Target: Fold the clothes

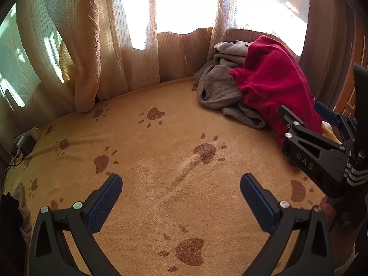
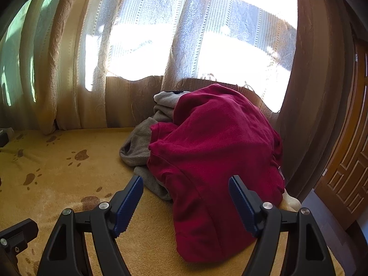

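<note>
We hold the left tool [image 1: 180, 184] low with its jaws spread wide; our right tool [image 2: 185, 187] likewise gapes, gripping nothing.

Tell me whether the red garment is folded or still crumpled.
Crumpled, not folded: the red garment lies heaped over grey clothes, with loose wrinkles and uneven edges; the open right gripper is not holding it.

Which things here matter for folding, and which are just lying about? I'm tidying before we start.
For the job:
red garment
grey garment
white garment
left gripper, open
right gripper, open
blanket, the folding surface

Lying about:
charger
curtains
door
</note>
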Demonstrator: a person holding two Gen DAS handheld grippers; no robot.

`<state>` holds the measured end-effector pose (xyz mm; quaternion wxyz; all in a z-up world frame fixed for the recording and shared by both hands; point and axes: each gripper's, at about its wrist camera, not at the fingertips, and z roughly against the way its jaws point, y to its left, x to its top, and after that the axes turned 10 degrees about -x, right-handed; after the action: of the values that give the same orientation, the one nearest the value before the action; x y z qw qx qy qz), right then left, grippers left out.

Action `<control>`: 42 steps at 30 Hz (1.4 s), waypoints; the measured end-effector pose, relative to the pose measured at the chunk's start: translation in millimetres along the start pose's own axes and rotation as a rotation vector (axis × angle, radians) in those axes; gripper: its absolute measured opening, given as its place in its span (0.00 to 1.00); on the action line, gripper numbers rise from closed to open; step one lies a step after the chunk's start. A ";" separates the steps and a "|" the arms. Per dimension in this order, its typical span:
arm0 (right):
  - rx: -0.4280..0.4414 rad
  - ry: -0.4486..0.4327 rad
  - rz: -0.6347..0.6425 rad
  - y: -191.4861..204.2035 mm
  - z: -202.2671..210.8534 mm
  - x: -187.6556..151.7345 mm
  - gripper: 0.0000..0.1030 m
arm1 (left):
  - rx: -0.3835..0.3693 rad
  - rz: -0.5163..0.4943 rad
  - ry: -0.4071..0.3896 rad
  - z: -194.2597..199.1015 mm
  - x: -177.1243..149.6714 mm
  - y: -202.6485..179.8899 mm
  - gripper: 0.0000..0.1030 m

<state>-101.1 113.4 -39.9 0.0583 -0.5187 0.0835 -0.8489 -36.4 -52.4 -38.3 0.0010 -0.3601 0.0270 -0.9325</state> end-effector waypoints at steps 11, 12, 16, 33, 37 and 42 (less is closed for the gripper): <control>-0.001 0.042 -0.021 -4.3 -10.5 -2.7 0.76 | -0.009 -0.007 0.013 -3.1 -0.5 -3.2 1.00; 0.001 0.052 -0.027 -5.6 -13.0 -3.5 0.76 | -0.010 -0.007 0.015 -3.7 -1.1 -2.7 1.00; 0.002 0.078 -0.047 -10.7 -20.3 -6.1 0.76 | -0.012 -0.007 0.020 -4.2 -3.8 -1.2 1.00; 0.330 0.275 -0.623 -181.4 -105.7 -21.7 0.76 | -0.039 0.015 0.039 -11.8 -10.6 19.6 1.00; 0.480 0.310 -0.764 -208.1 -131.2 -28.9 0.76 | -0.043 0.014 0.051 -16.0 -11.5 20.3 1.00; 0.694 0.353 -0.844 -197.4 -151.1 -33.9 0.77 | -0.040 0.026 0.065 -20.4 -12.6 24.3 1.00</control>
<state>-222.6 325.2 -97.2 -0.1338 -0.3079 -0.4057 -0.8501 -41.2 -75.4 -63.1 0.0053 -0.3290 0.0502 -0.9430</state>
